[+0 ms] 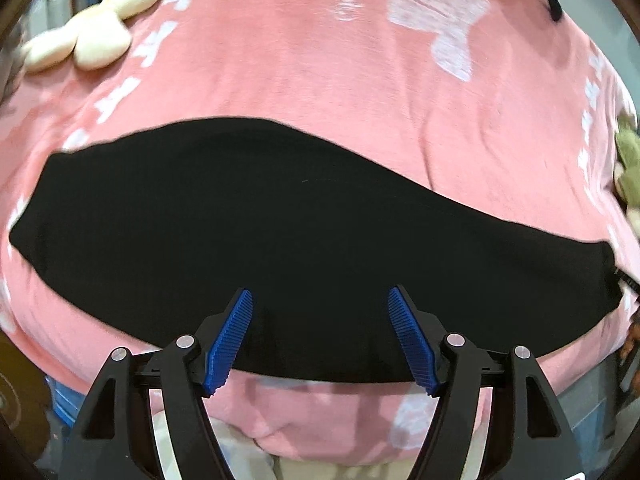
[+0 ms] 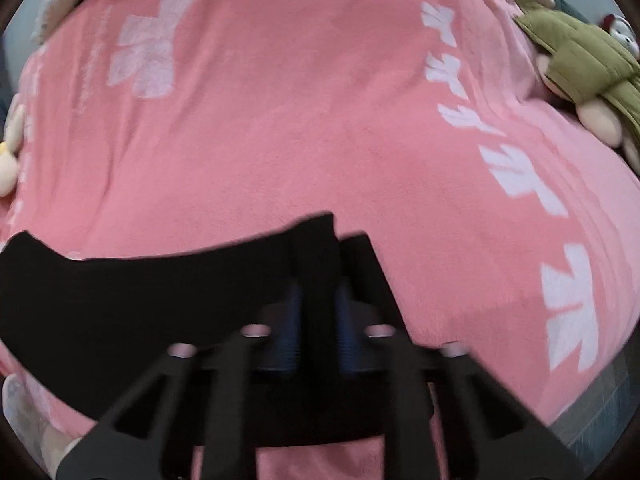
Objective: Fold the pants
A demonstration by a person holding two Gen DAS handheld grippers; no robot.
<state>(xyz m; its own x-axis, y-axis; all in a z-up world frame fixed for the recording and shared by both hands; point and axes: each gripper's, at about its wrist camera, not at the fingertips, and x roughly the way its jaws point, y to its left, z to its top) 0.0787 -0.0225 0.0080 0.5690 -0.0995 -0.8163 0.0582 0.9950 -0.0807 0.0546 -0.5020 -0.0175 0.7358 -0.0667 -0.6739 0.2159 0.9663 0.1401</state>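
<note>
Black fabric, the pants [image 1: 280,240], lies flat in a long band across the pink blanket [image 1: 300,60], close to the blanket's near edge and running almost side to side along it. Looks like legs already laid one over the other lengthwise, judging by the single narrow strip; can't confirm layer count, fabric too dark to read seams.

Left gripper [image 1: 320,300] hovers over the near edge of the pants, jaws wide apart, blue pads [image 1: 230,340] clear of the cloth, nothing between them.

Right gripper [image 2: 316,300] is pinched together on one end of the pants; a black corner sticks up past the fingertips, so that end is lifted off the blanket. View is motion-blurred, pads barely readable.

Progress guess: early-to-mid. Lengthwise fold seems done, crosswise folds not yet. Band is still full length. Likely step in hand: carrying the gripped end over toward the other end to halve it. Left would need to grab the matching near-edge corner or pin the middle.

Plush toys sit at the blanket's far corners: cream one [image 1: 96,28], green one [image 2: 580,56]. Well clear of the work.
</note>
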